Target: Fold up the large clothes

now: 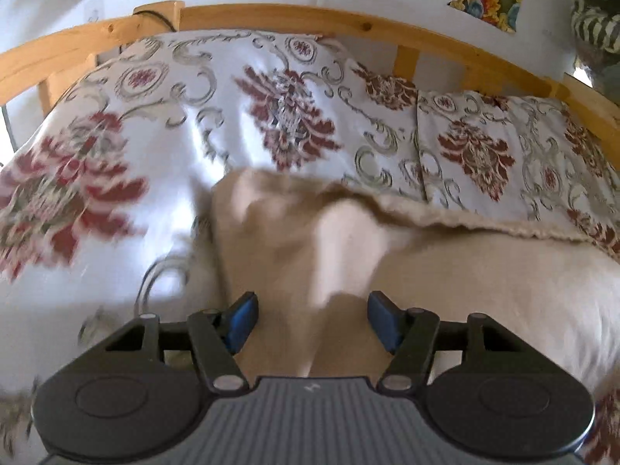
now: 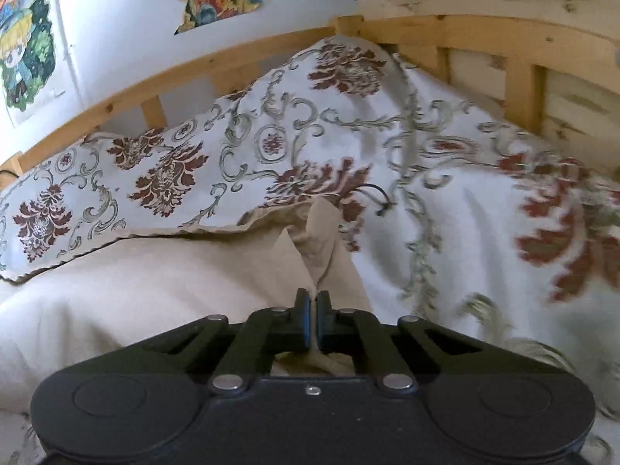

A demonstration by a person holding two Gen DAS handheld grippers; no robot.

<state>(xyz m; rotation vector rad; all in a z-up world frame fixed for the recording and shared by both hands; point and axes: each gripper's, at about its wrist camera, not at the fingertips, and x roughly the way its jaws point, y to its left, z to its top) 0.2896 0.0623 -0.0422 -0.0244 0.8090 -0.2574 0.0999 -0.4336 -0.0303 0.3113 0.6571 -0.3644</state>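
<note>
We see the beige garment [image 2: 162,271] lying on the bed's floral cover [image 2: 248,155], its far edge tucked under it. Our right hand-held gripper [image 2: 312,302] pinches a garment fold; the left hand-held gripper [image 1: 312,319] gapes over blurred cloth.

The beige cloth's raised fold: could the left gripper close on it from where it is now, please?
Probably yes: the left gripper is open, the beige cloth rises between its fingers, and nothing blocks it.

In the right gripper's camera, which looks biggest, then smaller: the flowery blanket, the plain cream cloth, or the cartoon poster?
1. Flowery blanket
2. Plain cream cloth
3. Cartoon poster, though it hangs farther away and is partly cut off.
</note>
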